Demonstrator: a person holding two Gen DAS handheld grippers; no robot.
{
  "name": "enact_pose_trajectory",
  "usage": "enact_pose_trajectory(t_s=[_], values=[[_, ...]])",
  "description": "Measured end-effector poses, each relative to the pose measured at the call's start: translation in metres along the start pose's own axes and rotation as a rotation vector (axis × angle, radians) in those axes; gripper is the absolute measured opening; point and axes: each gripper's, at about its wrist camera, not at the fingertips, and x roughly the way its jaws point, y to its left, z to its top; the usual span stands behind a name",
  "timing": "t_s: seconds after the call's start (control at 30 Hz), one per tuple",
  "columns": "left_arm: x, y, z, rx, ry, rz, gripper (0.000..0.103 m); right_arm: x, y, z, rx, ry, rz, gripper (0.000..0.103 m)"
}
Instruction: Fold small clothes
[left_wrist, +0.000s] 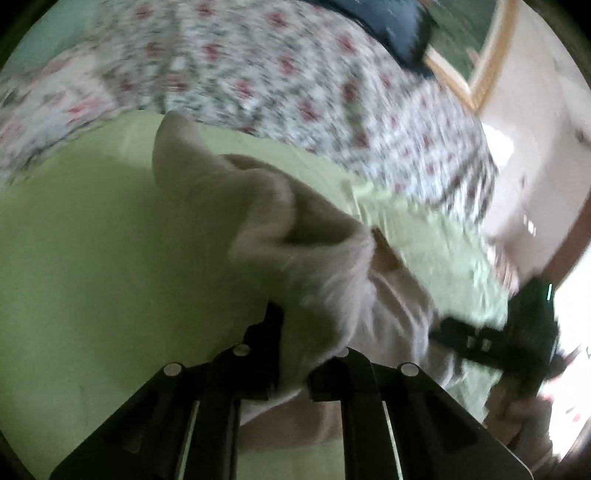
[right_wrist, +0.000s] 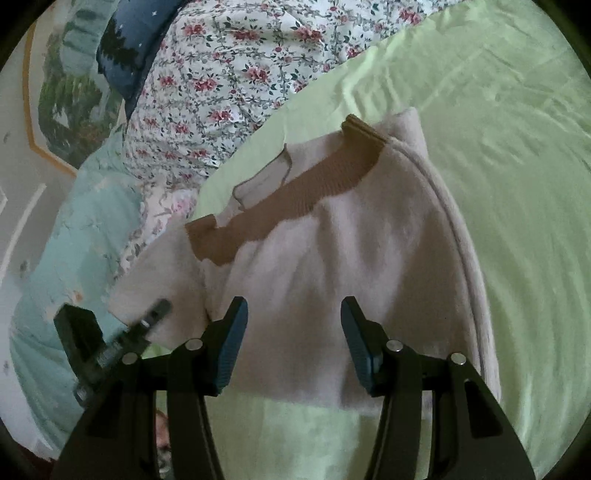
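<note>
Two handheld grippers work over a pale pink garment (right_wrist: 332, 266) that lies on a light green sheet (right_wrist: 498, 184). Left wrist view (blurred): the left gripper (left_wrist: 291, 354) has its jaws drawn close together on a bunched fold of the pink fabric (left_wrist: 295, 251), which rises in a soft peak between and above the black fingers (left_wrist: 266, 343); one finger is largely hidden under the cloth. To the right of that view, the right gripper (left_wrist: 498, 343) appears as a dark blurred shape just beside the garment's edge. Right wrist view (sharp): the right gripper (right_wrist: 293, 343) holds its jaws spread apart, its ribbed bluish pads (right_wrist: 231, 354) standing over the lower part of the garment with fabric visible between them; the pads do not press on the cloth. A tan ribbed collar band (right_wrist: 295, 195) runs across the upper part of the garment, and a stitched seam curves down the garment's right side. At lower left of this view, the left gripper (right_wrist: 140, 332) meets a corner of the pink fabric. Beyond the sheet lie a floral bedcover (right_wrist: 229, 74), a dark blue cushion (right_wrist: 129, 48) and a light blue quilt (right_wrist: 66, 258).
</note>
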Motion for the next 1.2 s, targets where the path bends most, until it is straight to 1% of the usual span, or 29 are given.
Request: enact_pose_trajectory(t_s=[0.13, 0.2, 0.27, 0.33, 0.37, 0.5, 0.53, 0.57, 0.6, 0.63, 0.7, 0.77, 0.83, 0.9, 0.93, 1.0, 1.07, 1.1, 1.2], values=[[0.023, -0.009, -0.007, 0.024, 0.053, -0.01, 0.009, 0.024, 0.011, 0.025, -0.032, 0.061, 0.044, 0.054], [0.028, -0.009, -0.009, 0.025, 0.067, -0.013, 0.008, 0.045, 0.021, 0.039, -0.044, 0.111, 0.083, 0.055], [0.03, -0.009, -0.012, 0.036, 0.07, -0.012, 0.008, 0.075, 0.036, 0.054, -0.063, 0.18, 0.137, 0.066], [0.031, -0.01, -0.012, 0.045, 0.07, -0.012, 0.009, 0.109, 0.054, 0.068, -0.085, 0.244, 0.176, 0.071], [0.031, -0.008, -0.012, 0.046, 0.072, -0.015, 0.009, 0.13, 0.065, 0.075, -0.098, 0.286, 0.195, 0.072], [0.031, -0.005, -0.012, 0.045, 0.08, -0.021, 0.009, 0.201, 0.099, 0.089, -0.152, 0.424, 0.193, 0.072], [0.028, -0.004, -0.013, 0.047, 0.08, -0.021, 0.009, 0.22, 0.106, 0.091, -0.166, 0.453, 0.158, 0.069], [0.028, -0.004, -0.012, 0.054, 0.079, -0.011, 0.009, 0.233, 0.111, 0.091, -0.184, 0.46, 0.126, 0.044], [0.027, -0.003, -0.011, 0.058, 0.077, -0.002, 0.009, 0.242, 0.117, 0.092, -0.207, 0.468, 0.111, 0.032], [0.026, -0.003, -0.01, 0.059, 0.076, -0.005, 0.009, 0.247, 0.123, 0.092, -0.218, 0.472, 0.129, 0.021], [0.022, -0.004, -0.007, 0.051, 0.077, -0.034, 0.009, 0.235, 0.134, 0.093, -0.245, 0.43, 0.163, 0.019], [0.018, -0.01, -0.005, 0.051, 0.079, -0.07, 0.009, 0.208, 0.143, 0.093, -0.288, 0.366, 0.189, 0.018], [0.016, -0.025, -0.004, 0.06, 0.081, -0.111, 0.009, 0.176, 0.142, 0.096, -0.303, 0.31, 0.188, 0.018], [0.018, -0.047, -0.003, 0.088, 0.079, -0.157, 0.009, 0.139, 0.131, 0.101, -0.309, 0.251, 0.176, 0.018], [0.02, -0.057, -0.003, 0.102, 0.081, -0.174, 0.009, 0.128, 0.127, 0.103, -0.306, 0.232, 0.168, 0.018], [0.029, -0.083, -0.005, 0.141, 0.092, -0.223, 0.009, 0.093, 0.109, 0.109, -0.31, 0.18, 0.125, 0.018], [0.04, -0.1, -0.008, 0.163, 0.106, -0.252, 0.009, 0.069, 0.088, 0.112, -0.312, 0.151, 0.073, 0.018], [0.051, -0.11, -0.012, 0.173, 0.13, -0.268, 0.009, 0.058, 0.071, 0.113, -0.292, 0.141, 0.04, 0.018], [0.076, -0.127, -0.023, 0.179, 0.193, -0.294, 0.009, 0.042, 0.031, 0.111, -0.244, 0.129, -0.037, 0.018]])
